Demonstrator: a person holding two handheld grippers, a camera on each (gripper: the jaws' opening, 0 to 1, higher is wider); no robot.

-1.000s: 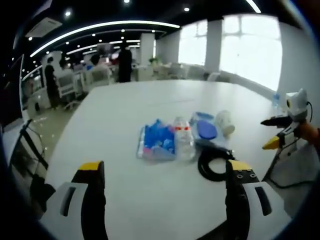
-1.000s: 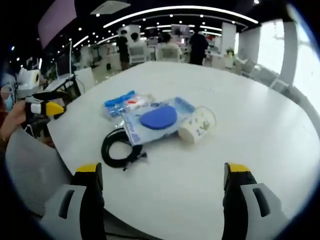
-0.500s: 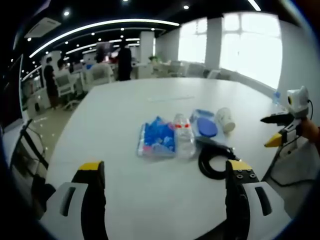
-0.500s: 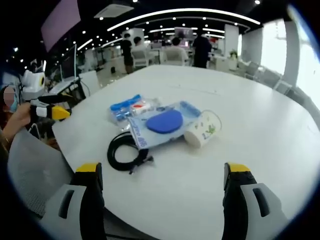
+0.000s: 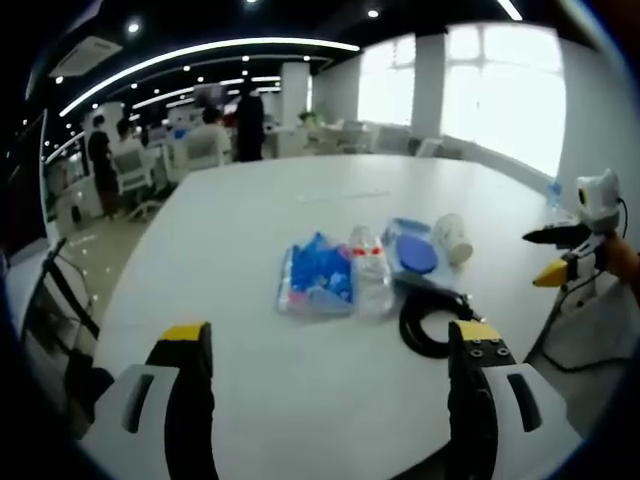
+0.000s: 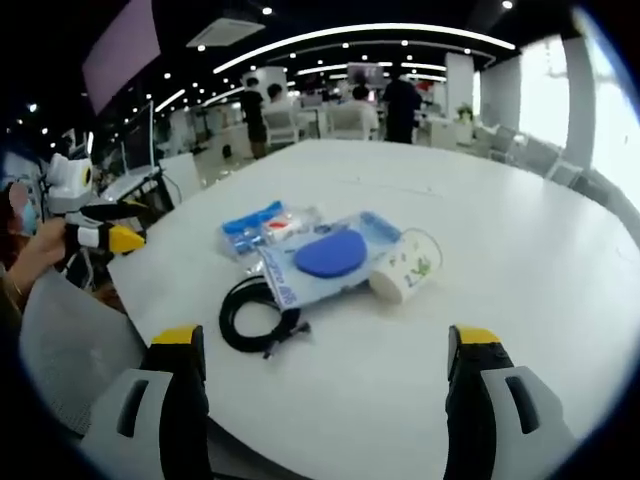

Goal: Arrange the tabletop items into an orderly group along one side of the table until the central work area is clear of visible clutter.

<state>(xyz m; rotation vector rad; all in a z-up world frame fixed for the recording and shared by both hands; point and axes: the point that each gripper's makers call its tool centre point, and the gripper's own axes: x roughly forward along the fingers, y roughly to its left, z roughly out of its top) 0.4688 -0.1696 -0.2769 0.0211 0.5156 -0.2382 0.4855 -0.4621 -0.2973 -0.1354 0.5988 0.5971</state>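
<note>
White table [image 5: 250, 210], office room with ceiling lights and windows behind. Left gripper [image 5: 325, 345]: jaws wide apart, empty. Right gripper [image 6: 325, 345]: the same. Ahead of the jaws, clustered: blue bag [image 5: 315, 280], bottle [image 5: 370, 275], blue pouch [image 6: 325, 258], cup [image 6: 405, 272], cable coil [image 6: 258, 318] nearest. Bare tabletop all around; far edge well apart.

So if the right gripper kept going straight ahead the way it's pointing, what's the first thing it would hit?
Probably the blue-pad packet, with the coiled black cable just left of that line and the tipped paper cup just right. The right gripper is open; depth is uncertain.
</note>
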